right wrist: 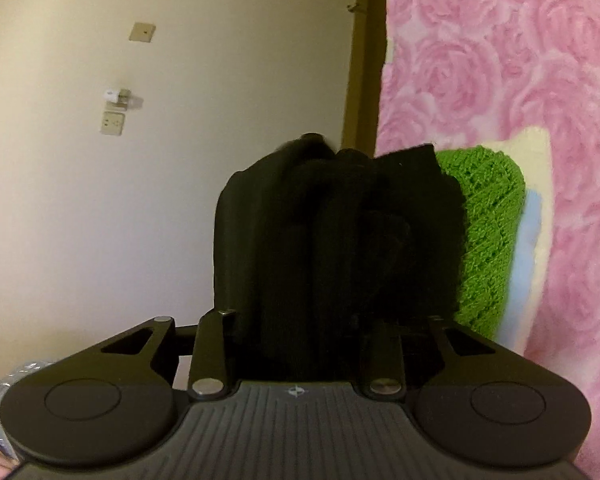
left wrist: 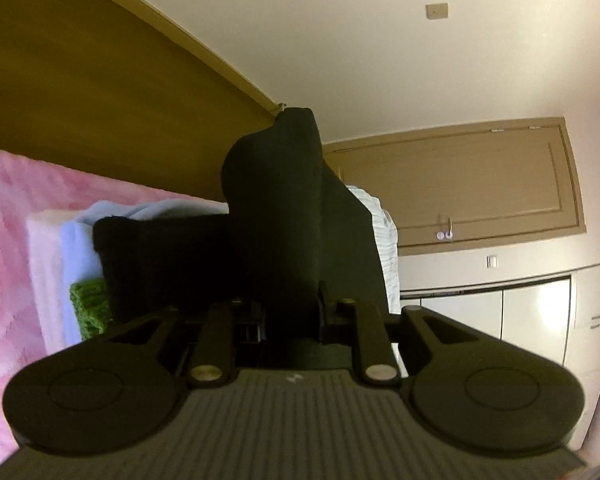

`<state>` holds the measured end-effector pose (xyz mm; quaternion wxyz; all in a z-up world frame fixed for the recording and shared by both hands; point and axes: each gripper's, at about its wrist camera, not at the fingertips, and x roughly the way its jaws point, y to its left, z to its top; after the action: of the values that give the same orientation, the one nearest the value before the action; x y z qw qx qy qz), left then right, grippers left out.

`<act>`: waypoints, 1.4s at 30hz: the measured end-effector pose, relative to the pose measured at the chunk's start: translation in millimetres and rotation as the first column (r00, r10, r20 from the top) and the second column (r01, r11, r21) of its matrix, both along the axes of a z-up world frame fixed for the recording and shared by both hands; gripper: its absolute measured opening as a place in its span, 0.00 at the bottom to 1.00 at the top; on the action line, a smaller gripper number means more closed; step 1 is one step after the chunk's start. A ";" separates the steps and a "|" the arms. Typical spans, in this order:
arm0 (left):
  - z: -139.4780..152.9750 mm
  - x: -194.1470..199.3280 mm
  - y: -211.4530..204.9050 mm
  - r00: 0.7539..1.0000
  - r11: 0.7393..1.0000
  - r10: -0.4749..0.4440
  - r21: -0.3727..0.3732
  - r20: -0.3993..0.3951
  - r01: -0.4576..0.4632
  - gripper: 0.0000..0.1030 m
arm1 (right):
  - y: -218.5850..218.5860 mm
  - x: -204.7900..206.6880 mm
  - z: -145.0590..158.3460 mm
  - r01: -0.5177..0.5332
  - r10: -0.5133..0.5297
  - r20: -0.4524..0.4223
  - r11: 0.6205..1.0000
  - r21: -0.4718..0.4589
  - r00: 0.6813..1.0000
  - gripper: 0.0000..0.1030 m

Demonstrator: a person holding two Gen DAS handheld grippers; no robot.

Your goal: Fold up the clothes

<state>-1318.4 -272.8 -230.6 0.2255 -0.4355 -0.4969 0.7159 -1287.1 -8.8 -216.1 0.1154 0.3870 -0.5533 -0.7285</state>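
A black garment (left wrist: 276, 216) fills the middle of the left wrist view; my left gripper (left wrist: 290, 316) is shut on it and the cloth hides the fingertips. In the right wrist view the same black garment (right wrist: 332, 232) is bunched in thick folds, and my right gripper (right wrist: 300, 328) is shut on it. The garment lies against a pile of folded clothes: a green knit (right wrist: 488, 232), a light blue piece (left wrist: 80, 248) and a white one (left wrist: 44, 264).
The pink rose-patterned blanket (right wrist: 500, 60) lies under the pile. A brown headboard (left wrist: 80, 80), a cream wall with an outlet (right wrist: 113, 123), a wooden door (left wrist: 480, 184) and white cabinets (left wrist: 532, 320) surround the bed.
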 end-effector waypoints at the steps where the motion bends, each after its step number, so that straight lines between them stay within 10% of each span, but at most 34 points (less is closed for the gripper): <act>1: -4.8 -1.0 -0.1 1.000 1.000 0.000 -0.003 0.012 0.000 0.18 | 3.1 3.0 5.2 0.003 -0.003 0.005 1.000 0.014 1.000 0.41; 20: -6.2 33.2 -1.1 0.998 0.998 -0.022 -0.064 0.065 0.026 0.21 | 35.9 17.3 52.5 0.057 -0.067 0.032 0.965 0.258 0.997 0.60; 27: 16.9 55.5 1.4 0.998 0.986 -0.043 -0.160 0.056 0.052 0.21 | 33.2 13.6 49.1 0.005 -0.030 0.051 0.898 0.439 0.998 0.42; 36: 76.0 90.5 52.5 0.936 0.874 -0.327 -0.419 -0.133 0.245 0.21 | 1.5 57.9 108.2 0.000 0.094 -0.116 0.778 0.628 0.989 0.45; 42: 58.0 105.9 81.8 0.898 0.780 -0.412 -0.570 -0.154 0.260 0.11 | -24.2 80.9 88.4 -0.133 0.179 -0.005 0.751 0.647 0.984 0.42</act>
<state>-1212.4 -190.9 -172.6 0.2859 -0.4612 -0.1551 0.8255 -1206.2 -33.0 -127.8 0.0544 0.4235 -0.2315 -0.8741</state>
